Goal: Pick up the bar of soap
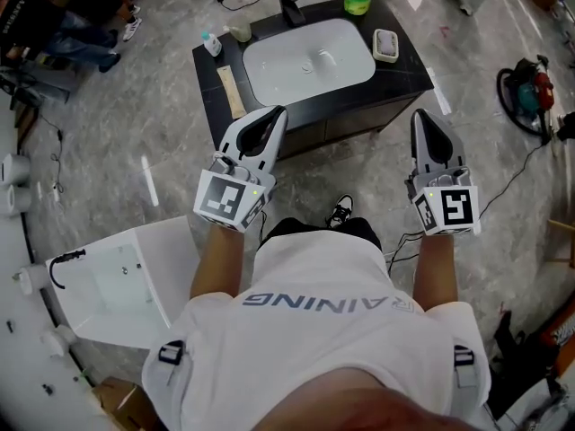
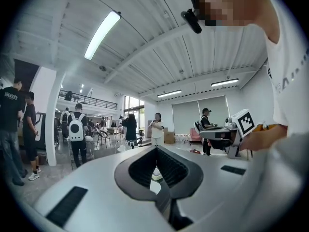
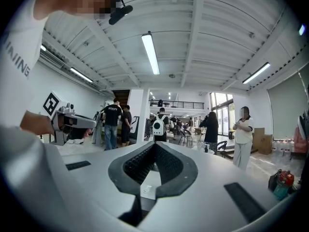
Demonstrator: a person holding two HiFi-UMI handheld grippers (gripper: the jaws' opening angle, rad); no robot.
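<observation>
Head view: from person's head, steeply down over own torso (image 1: 314, 321); left hand-held gripper (image 1: 277, 113) and right hand-held gripper (image 1: 420, 117) close below, desk (image 1: 409, 68) farther ahead.
Gripper views: each looks along own jaws, tilted up toward ceiling (image 3: 193, 33).
Both share white-backpack person (image 2: 76, 129); each catches other's marker cube (image 2: 245, 121) at frame edge.

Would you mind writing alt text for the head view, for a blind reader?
Seen from above, a person in a white shirt holds the left gripper and right gripper, both shut and empty, short of a black vanity with a white basin; the bar of soap lies at its right edge.
</observation>
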